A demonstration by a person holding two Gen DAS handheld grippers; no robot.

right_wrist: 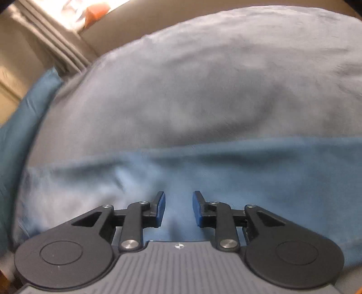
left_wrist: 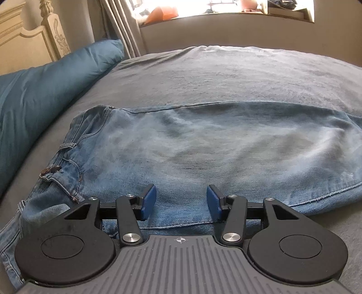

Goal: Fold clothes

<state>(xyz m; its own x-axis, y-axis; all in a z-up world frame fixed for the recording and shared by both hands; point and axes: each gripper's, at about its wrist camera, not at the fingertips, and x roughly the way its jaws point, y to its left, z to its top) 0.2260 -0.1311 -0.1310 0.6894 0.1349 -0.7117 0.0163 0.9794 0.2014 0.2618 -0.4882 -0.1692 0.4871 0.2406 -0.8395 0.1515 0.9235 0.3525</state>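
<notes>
A pair of light blue jeans (left_wrist: 203,144) lies folded lengthwise across the grey bed cover (left_wrist: 226,74), with the waistband, button and pocket at the left. My left gripper (left_wrist: 181,199) hovers low over the near edge of the jeans by the hip. Its blue pads stand apart, with denim showing between them and a stitched hem just below. The right wrist view is blurred. There my right gripper (right_wrist: 178,208) is over the leg part of the jeans (right_wrist: 248,171), its pads a narrower gap apart and pressing on nothing.
A teal pillow (left_wrist: 45,90) lies along the left side of the bed, below a cream carved headboard (left_wrist: 34,38). Grey curtains (left_wrist: 122,27) and a bright window sill (left_wrist: 226,9) with clutter are behind the bed. The grey bed cover (right_wrist: 203,79) stretches beyond the jeans.
</notes>
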